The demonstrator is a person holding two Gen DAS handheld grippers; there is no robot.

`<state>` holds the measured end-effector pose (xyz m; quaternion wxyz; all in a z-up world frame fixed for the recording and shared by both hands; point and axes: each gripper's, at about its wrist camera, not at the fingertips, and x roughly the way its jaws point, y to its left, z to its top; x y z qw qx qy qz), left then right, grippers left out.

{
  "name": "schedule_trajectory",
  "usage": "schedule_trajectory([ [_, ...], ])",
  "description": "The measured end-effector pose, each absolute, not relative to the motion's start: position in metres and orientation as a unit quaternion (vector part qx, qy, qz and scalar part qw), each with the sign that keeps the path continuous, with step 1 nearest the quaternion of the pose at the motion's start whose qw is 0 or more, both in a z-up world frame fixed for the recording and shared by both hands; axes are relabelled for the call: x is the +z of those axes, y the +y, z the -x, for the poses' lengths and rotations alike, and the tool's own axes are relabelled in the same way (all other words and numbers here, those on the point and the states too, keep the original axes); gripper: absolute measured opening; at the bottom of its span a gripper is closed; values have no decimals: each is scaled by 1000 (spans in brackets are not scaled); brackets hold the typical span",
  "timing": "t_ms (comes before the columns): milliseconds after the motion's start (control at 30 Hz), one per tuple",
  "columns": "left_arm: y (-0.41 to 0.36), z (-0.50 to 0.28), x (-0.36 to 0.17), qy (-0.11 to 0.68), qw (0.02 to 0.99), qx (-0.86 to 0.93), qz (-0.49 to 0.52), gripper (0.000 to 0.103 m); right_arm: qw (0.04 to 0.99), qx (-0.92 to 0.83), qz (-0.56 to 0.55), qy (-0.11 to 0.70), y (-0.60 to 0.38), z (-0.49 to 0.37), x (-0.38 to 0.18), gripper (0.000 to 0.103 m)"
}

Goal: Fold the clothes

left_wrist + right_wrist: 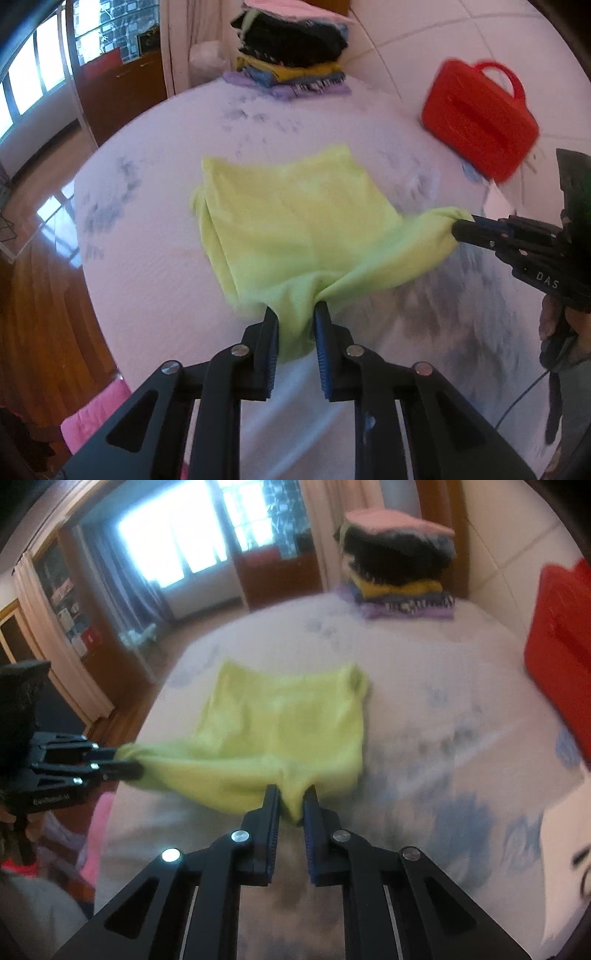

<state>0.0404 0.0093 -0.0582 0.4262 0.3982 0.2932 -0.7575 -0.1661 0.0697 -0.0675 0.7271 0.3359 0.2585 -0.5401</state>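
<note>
Cloth (295,221), yellow-green, is lying across the middle of the bed (155,266), and both grippers are pinching its near edge. The left gripper (295,314) is clamping a bunched fold of that edge between its nearly closed jaws; the right gripper (461,229) is gripping the other near corner, pulled into a tight twist at its fingertips. In the right wrist view the right gripper (291,794) is likewise closed down on a tuck of fabric, with the left gripper (125,764) off to the side holding its stretched corner. The near edge is running roughly from one gripper to the other, lifted a little off the sheet, while the rest of the cloth is spreading away from both sets of fingers toward the stack (291,55) of folded clothes at the far end. Since the free body is lying straight ahead of both grippers, the fold probably calls for carrying the held edge forward over it, both hands sharing the work equally. A red case (480,114) is sitting well apart.
</note>
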Motion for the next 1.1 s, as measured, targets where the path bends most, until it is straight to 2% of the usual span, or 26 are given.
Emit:
schedule_trajectory([
  [167, -71, -37, -57, 295, 451, -747, -389, 18, 729, -548, -319, 257, -7, 167, -53, 12],
  [300, -126, -31, -71, 290, 467, -733, -402, 18, 716, -553, -339, 256, -71, 174, -64, 12],
  [333, -136, -31, -77, 291, 472, -726, -406, 21, 712, -553, -348, 257, -85, 176, -70, 12],
  [367, -145, -32, -82, 290, 480, -720, -409, 41, 705, -560, -352, 256, -94, 179, -74, 19],
  [400, -152, -34, -85, 289, 488, -715, -409, 71, 697, -568, -356, 255, -103, 181, -79, 24],
  [433, -153, -39, -85, 290, 493, -714, -403, 82, 689, -576, -359, 254, -112, 184, -83, 35],
  [467, -152, -44, -83, 292, 498, -714, -395, 88, 681, -583, -363, 253, -121, 186, -87, 36],
  [600, -136, -62, -74, 296, 512, -717, -368, 88, 672, -597, -383, 214, -106, 204, -83, 37],
  [767, -88, -56, -87, 306, 506, -722, -360, 86, 666, -581, -412, 223, -58, 204, -97, 37],
  [800, -79, -53, -92, 308, 503, -723, -359, 71, 668, -577, -412, 226, -52, 201, -100, 36],
  [867, -71, -42, -103, 308, 489, -726, -372, 48, 676, -567, -408, 235, -42, 193, -105, 18],
  [900, -69, -36, -110, 311, 480, -727, -380, 41, 683, -555, -413, 236, -40, 189, -109, 17],
  [1100, -78, -43, -141, 340, 480, -702, -402, 42, 656, -549, -440, 273, -50, 184, -143, 11],
])
